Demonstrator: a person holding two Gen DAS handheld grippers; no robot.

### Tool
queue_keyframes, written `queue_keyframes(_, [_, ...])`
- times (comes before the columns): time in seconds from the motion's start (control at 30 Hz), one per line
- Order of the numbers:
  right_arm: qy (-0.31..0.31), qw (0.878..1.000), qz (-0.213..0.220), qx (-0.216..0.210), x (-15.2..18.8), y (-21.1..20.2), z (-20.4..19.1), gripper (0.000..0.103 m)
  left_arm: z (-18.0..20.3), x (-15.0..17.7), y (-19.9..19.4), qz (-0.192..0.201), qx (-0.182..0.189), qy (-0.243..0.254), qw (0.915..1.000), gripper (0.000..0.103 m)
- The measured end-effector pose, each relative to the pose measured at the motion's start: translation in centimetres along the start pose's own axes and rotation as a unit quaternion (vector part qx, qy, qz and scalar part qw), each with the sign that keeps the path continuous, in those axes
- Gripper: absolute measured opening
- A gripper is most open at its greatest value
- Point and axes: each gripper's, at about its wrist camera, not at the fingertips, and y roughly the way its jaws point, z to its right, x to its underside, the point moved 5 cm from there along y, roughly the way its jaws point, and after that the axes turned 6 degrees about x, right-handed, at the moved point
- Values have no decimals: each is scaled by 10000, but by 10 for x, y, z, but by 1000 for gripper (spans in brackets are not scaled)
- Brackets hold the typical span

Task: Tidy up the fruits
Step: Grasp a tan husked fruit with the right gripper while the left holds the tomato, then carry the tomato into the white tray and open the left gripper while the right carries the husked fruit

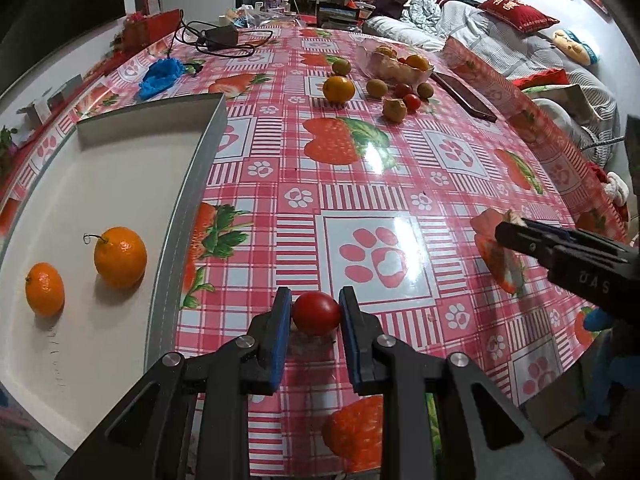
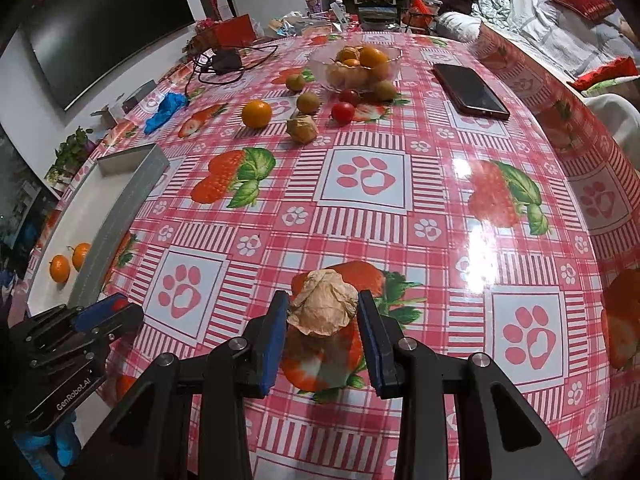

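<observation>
The left gripper (image 1: pixel 316 312) clamps a small round red tomato (image 1: pixel 316 314); the right gripper (image 2: pixel 323 312), centre frame, clamps a papery tan husked fruit (image 2: pixel 323 309). Excess squeeze may crush either.

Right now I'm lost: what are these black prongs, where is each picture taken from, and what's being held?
There is no robot arm: a person carries a two-fingered tool in each hand, with a camera on each looking along its fingers. In the left camera's picture, the left tool grips a small tomato beside a white tray holding two oranges. In the right camera's picture, the right tool grips a papery husked fruit. More fruit, a glass bowl and a phone lie on the tablecloth.
</observation>
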Motion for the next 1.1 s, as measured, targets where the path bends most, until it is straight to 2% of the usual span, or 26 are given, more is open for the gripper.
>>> queue_keyframes(0.13, [-39, 9998, -150, 148, 3, 11, 2, 39, -1, 3, 2, -71, 11, -48, 10000, 27])
queue_keyframes(0.17, [-23, 9997, -160, 184, 3, 13, 2, 50, -1, 3, 2, -82, 14, -52, 10000, 27])
queue_keyframes(0.2, [5, 9996, -151, 230, 2, 16, 4, 53, -1, 3, 2, -84, 13, -46, 10000, 27])
queue_keyframes(0.4, [-91, 9993, -72, 363, -8, 23, -1, 53, -1, 2, -3, -76, 17, -28, 10000, 27])
queue_keyframes(0.43, [-141, 9991, -61, 401, -8, 23, -3, 39, -1, 1, -5, -67, 27, -26, 10000, 27])
queue_keyframes(0.47, [-173, 9991, -67, 382, -8, 23, -4, 21, 0, 1, -7, -63, 33, -19, 10000, 27])
queue_keyframes(0.73, [184, 9997, -92, -116, -13, 5, 1, 19, -3, -7, -27, 79, 113, -19, 9999, 27])
queue_keyframes(1.1, [193, 9991, -12, -372, -29, -19, -16, 19, -30, -25, -67, 482, 26, -119, 9988, 27])
